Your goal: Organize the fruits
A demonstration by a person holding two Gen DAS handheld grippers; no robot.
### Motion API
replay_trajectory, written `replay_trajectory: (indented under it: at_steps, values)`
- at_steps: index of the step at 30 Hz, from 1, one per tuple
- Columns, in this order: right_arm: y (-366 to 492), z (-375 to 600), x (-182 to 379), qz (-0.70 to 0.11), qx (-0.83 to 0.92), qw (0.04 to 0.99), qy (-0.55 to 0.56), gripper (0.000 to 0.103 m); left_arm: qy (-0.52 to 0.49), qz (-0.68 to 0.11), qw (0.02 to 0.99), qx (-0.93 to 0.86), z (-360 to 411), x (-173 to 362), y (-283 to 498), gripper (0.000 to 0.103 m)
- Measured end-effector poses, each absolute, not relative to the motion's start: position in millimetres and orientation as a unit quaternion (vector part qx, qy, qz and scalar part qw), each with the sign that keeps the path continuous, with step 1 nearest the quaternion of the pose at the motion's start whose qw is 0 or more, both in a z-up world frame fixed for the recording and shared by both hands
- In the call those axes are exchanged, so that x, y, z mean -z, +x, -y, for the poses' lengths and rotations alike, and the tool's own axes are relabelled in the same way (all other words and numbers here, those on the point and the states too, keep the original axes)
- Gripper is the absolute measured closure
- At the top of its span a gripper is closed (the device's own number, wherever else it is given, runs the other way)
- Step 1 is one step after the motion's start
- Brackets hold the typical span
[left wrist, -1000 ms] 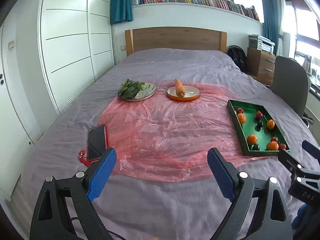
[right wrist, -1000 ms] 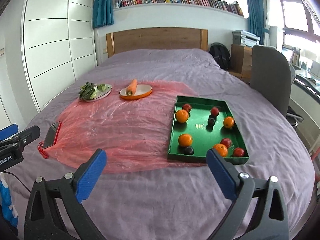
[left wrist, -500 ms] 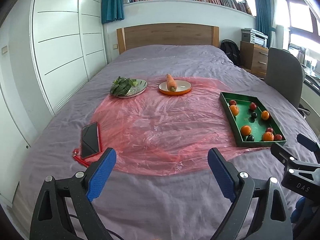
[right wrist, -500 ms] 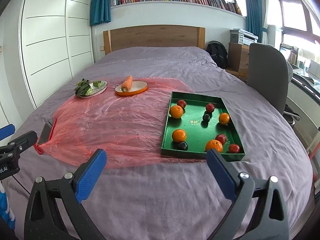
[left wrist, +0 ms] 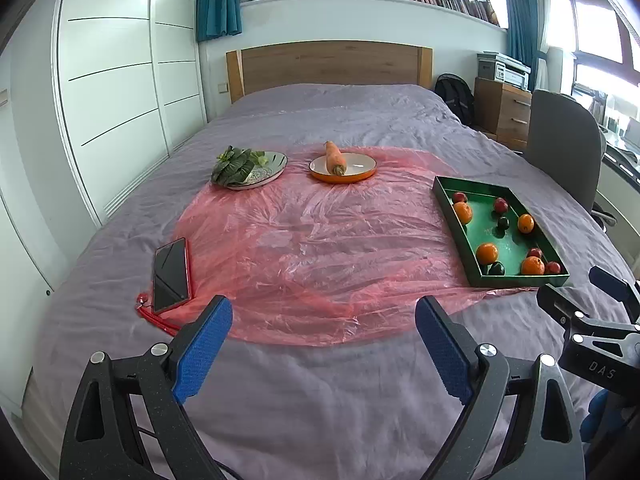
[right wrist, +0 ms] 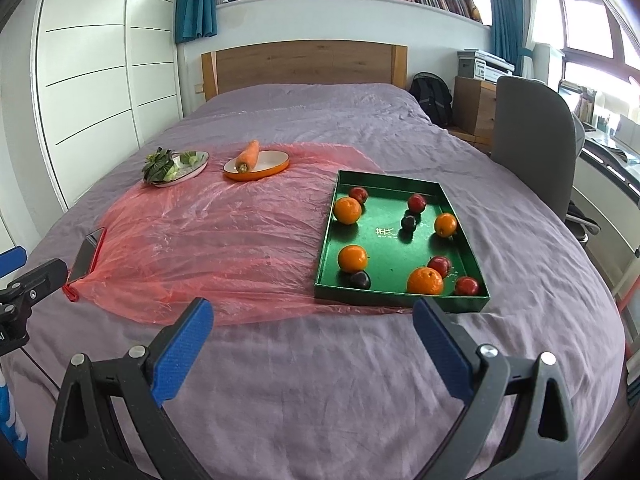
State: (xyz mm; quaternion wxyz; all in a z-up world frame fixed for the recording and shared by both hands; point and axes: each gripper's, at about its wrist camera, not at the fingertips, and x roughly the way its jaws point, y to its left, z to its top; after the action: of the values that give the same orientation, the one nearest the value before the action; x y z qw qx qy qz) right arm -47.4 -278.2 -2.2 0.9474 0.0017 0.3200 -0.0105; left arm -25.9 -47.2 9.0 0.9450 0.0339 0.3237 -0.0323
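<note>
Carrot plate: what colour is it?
The plate is orange outside and white inside, with the carrot on it. The right wrist view shows it best.

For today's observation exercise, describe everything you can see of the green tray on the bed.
The green tray is a shallow rectangular box with low upright walls, seemingly card, with small pale lettering on its floor. It lies flat on the purple bedcover, its left side resting on the pink plastic sheet. Inside lie loose round fruits: four orange, four red, two dark. Both grippers hang short of it, open and not touching it.
</note>
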Motion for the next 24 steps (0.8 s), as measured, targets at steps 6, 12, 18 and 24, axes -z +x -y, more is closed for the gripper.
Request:
replay_trajectory:
  at_steps: [6,12,18,24]
  values:
    - [-47.0,279.0,3.8,-0.323,0.011,0.946,0.002,0.0,0.035,-0.328,0.943,0.038,46.9,-5.9,-24.7,0.013]
    - [-46.6,279.0,4.9,-0.324,0.011,0.946,0.003,0.0,0.034,-0.329,0.943,0.041,46.3,-4.9,-24.6,0.013]
    - [-45.8,280.4,7.0,-0.324,0.013,0.946,0.005,0.0,0.033,-0.33,0.942,0.043,46.6,-3.5,-24.5,0.013]
    - [-46.6,281.0,8.4,-0.324,0.015,0.946,0.007,0.0,0.032,-0.331,0.942,0.043,45.2,-1.8,-23.8,0.013]
